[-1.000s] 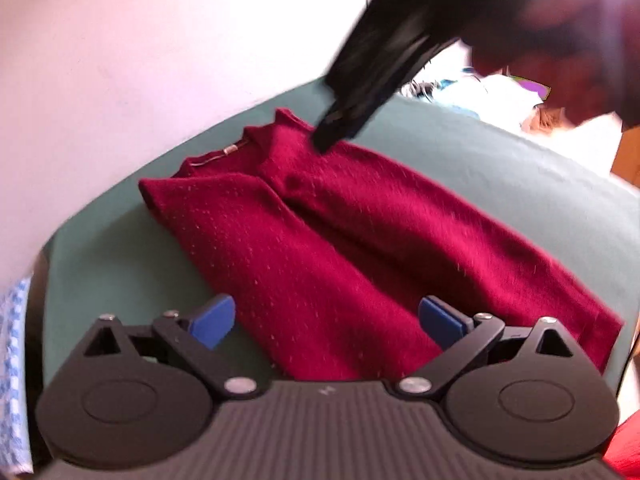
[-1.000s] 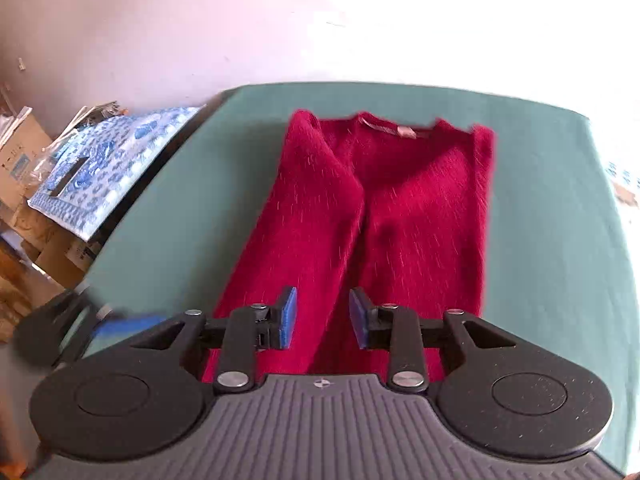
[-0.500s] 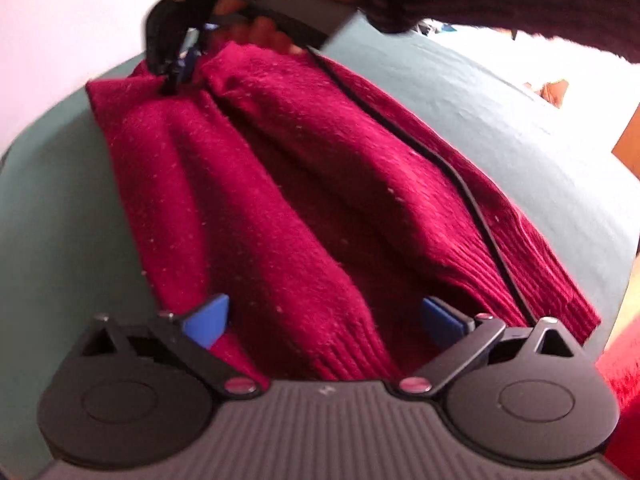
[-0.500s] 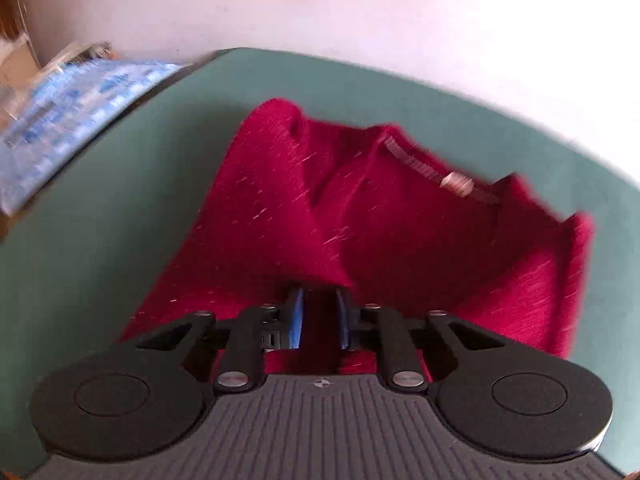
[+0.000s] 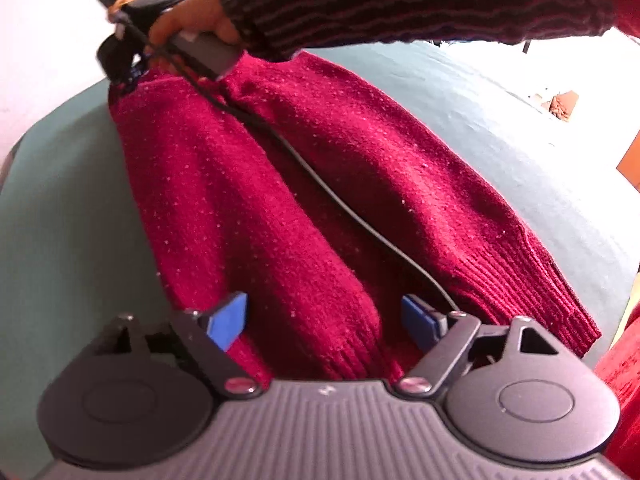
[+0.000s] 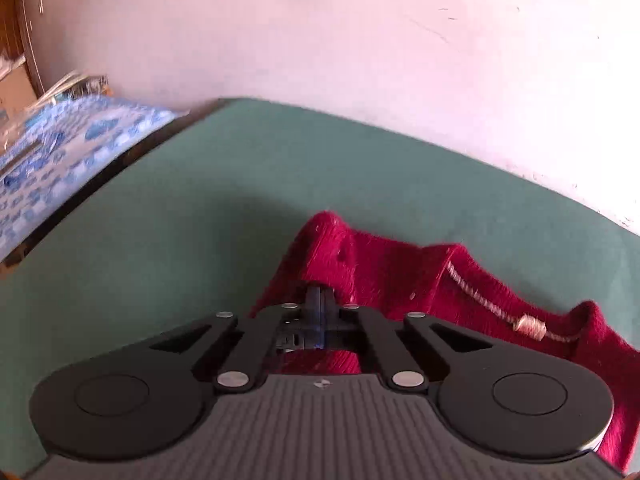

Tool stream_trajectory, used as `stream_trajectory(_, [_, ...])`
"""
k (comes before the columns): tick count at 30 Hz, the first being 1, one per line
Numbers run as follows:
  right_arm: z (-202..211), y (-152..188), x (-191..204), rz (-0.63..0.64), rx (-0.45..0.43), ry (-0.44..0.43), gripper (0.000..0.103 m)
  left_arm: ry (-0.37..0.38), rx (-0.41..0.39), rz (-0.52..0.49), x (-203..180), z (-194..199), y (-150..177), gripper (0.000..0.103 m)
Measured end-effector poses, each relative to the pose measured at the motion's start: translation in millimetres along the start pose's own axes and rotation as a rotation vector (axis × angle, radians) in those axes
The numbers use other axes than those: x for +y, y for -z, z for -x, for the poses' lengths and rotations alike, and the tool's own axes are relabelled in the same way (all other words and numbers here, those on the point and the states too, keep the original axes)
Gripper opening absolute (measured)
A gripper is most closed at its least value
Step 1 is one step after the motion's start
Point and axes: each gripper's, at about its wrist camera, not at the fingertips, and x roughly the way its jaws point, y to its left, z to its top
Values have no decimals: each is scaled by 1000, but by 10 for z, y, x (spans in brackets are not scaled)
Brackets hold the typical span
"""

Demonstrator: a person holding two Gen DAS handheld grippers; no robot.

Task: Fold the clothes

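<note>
1. Between the left gripper point(image 5: 322, 320) jaws, which are closing but not pressing, lies the hem of the red sweater point(image 5: 328, 184).
2. Beyond them, the sweater stretches across the green desk point(image 5: 60, 216).
3. At its far end, the right gripper point(image 6: 319, 304) jaws are clamped on the sweater's shoulder fold.
4. A hand point(image 5: 188, 20) in a striped sleeve point(image 5: 400, 0) holds that gripper.

dark knit sleeve point(image 5: 400, 4) with wavy maroon stripes; black linkage gripper point(image 5: 324, 320), blue pads point(image 5: 230, 320), silver screws, ribbed grey base.
</note>
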Motion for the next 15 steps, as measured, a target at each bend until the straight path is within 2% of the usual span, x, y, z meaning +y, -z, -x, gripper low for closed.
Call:
stream_trajectory(2, [12,-37,-70,-61,-2,11,0,4,-9,15,27,-5,8,82])
stream_trajectory(5, [96,-30,-57,-113,-36,-86,1,11,-17,17,7,-11,14,85])
stream_trajectory(8, [-40,-1,77,-48,-17,-4,1,12,-20,-2,0,-64,7,88])
stream_trajectory(10, [-19,-40,177,11,-11,19,1,8,-17,-25,-26,-81,9,89])
stream_trajectory(11, [59,-54,185,-7,-20,8,5,8,-16,-28,-33,-92,0,89])
stream_trajectory(13, [319,2,115,-96,-75,-73,11,17,-15,-24,-13,-92,-5,89])
stream_trajectory(14, [435,48,80,-133,-89,-111,20,22,-16,-19,6,-93,-6,89])
stream_trajectory(15, [466,112,75,-130,-48,-127,25,28,-16,-15,22,-96,-8,90])
